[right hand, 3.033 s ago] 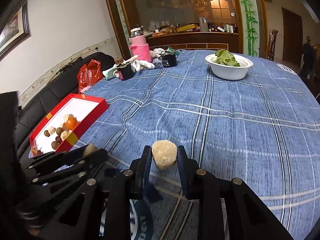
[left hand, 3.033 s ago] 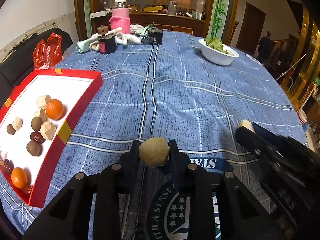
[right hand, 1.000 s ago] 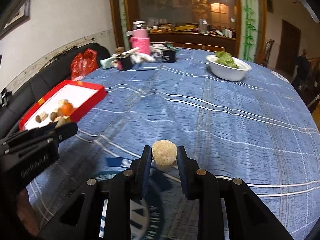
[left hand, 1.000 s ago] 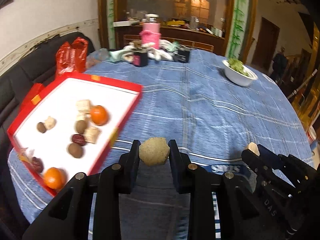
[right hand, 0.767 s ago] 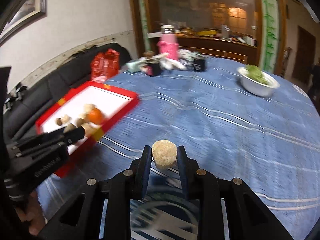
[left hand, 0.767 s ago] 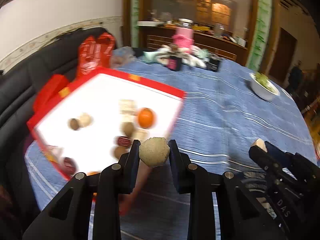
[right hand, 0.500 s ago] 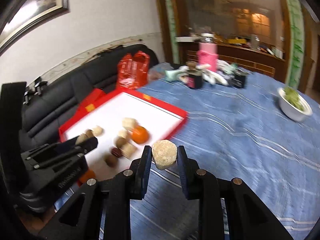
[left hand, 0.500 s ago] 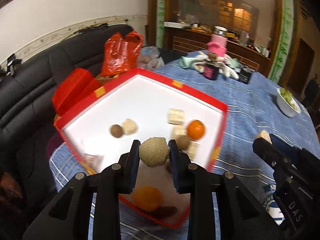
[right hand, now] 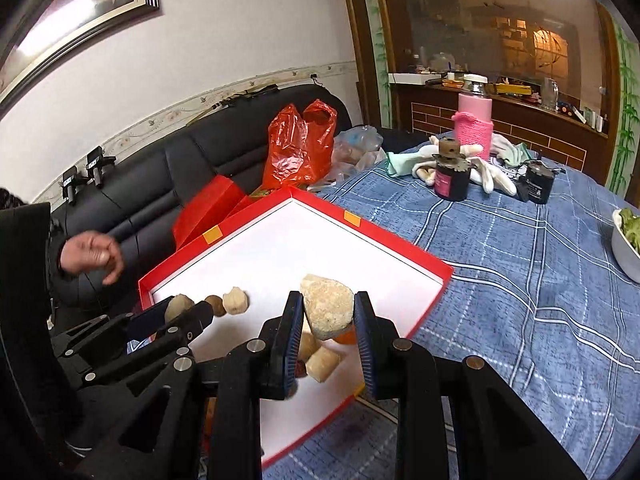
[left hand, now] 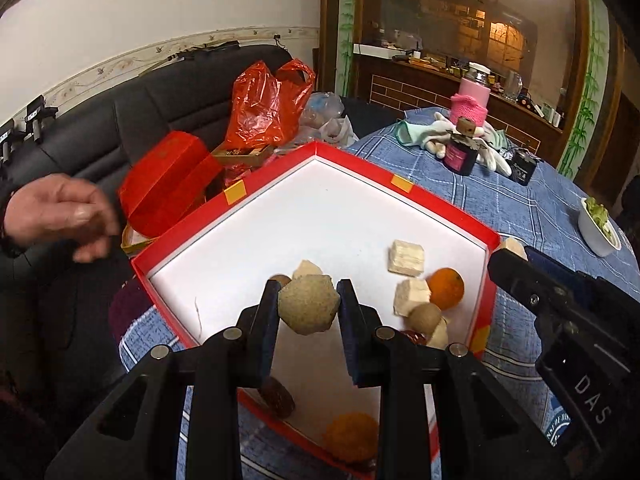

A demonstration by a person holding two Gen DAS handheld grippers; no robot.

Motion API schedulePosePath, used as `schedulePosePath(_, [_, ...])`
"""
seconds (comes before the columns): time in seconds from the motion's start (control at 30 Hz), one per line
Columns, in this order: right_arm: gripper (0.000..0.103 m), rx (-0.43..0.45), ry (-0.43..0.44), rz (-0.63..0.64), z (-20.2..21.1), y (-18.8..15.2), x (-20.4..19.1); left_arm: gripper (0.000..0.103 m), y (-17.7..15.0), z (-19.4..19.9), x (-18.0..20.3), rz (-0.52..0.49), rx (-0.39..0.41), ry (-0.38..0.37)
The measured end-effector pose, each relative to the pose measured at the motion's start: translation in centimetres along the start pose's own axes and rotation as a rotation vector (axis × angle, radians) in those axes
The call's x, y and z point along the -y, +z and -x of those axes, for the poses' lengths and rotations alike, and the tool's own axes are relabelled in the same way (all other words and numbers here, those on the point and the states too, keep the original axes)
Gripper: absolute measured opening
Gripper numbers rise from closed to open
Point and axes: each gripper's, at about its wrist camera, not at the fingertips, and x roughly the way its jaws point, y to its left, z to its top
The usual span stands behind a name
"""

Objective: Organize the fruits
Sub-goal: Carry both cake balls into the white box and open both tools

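Fruit lumps, both rough: left tongs (left hand: 309, 309) clench a tan faceted ball (left hand: 309, 309); right tongs (right hand: 327, 314) clench a pale beige chunk (right hand: 328, 305) above the red-rimmed white tray (right hand: 348, 220).

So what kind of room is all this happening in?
Most likely a home living or dining room: a black leather sofa along the wall, a framed picture above it, and a table under a blue checked tablecloth holding a pink flask.

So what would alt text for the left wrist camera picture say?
The left gripper holds a tan faceted lump above a red tray with a white floor, where an orange and pale chunks lie on a blue checked tablecloth.
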Motion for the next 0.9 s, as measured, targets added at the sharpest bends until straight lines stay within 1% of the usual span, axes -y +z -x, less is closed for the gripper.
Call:
schedulePosePath(0.2, [0.026,-0.017,0.001,0.011,-1.8,0.9,-0.6,0.026,1.0,-1.4,-0.7,-0.001,-0.015,0.02])
schedulePosePath(0.4, [0.026,-0.069,0.006,0.018,-4.6,1.3,-1.3,0.026,1.3,-2.5,-1.0,-0.007,-0.04,0.037])
schedulePosePath(0.43, [0.026,-0.077,0.005,0.023,-5.0,1.3,-1.5,0.026,1.3,-2.9,-1.1,-0.008,-0.05,0.041])
schedulePosePath(0.5, [0.026,-0.089,0.0,0.025,-5.7,1.2,-1.5,0.026,1.3,-3.5,-1.0,-0.015,-0.084,0.018])
schedulePosePath(0.57, [0.027,-0.111,0.0,0.024,-6.3,1.2,-1.4,0.027,1.4,-4.0,-0.9,-0.015,-0.09,0.028])
schedulePosePath(0.63, [0.034,-0.118,-0.007,0.027,-6.6,1.1,-1.3,0.027,1.4,-4.4,-0.8,-0.013,-0.114,0.01])
schedulePosePath(0.67, [0.04,-0.112,-0.012,0.026,-6.5,1.1,-1.2,0.032,1.4,-4.5,-0.7,-0.018,-0.121,0.015])
schedulePosePath(0.7, [0.043,-0.107,-0.026,0.022,-6.3,1.0,-1.0,0.037,1.4,-4.4,-0.6,-0.021,-0.117,0.026])
schedulePosePath(0.73, [0.045,-0.106,-0.033,0.017,-6.1,0.9,-0.7,0.047,1.4,-4.3,-0.6,-0.019,-0.11,0.032])
schedulePosePath(0.77, [0.046,-0.104,-0.034,0.01,-5.9,0.9,-0.5,0.052,1.4,-4.1,-0.6,-0.015,-0.105,0.028])
schedulePosePath(0.83, [0.051,-0.089,-0.036,-0.008,-5.0,0.8,0.2,0.052,1.4,-3.8,-0.5,-0.015,-0.105,0.009])
schedulePosePath(0.9, [0.059,-0.075,-0.029,-0.014,-3.9,0.7,0.6,0.054,1.3,-3.4,-0.3,-0.028,-0.099,0.001])
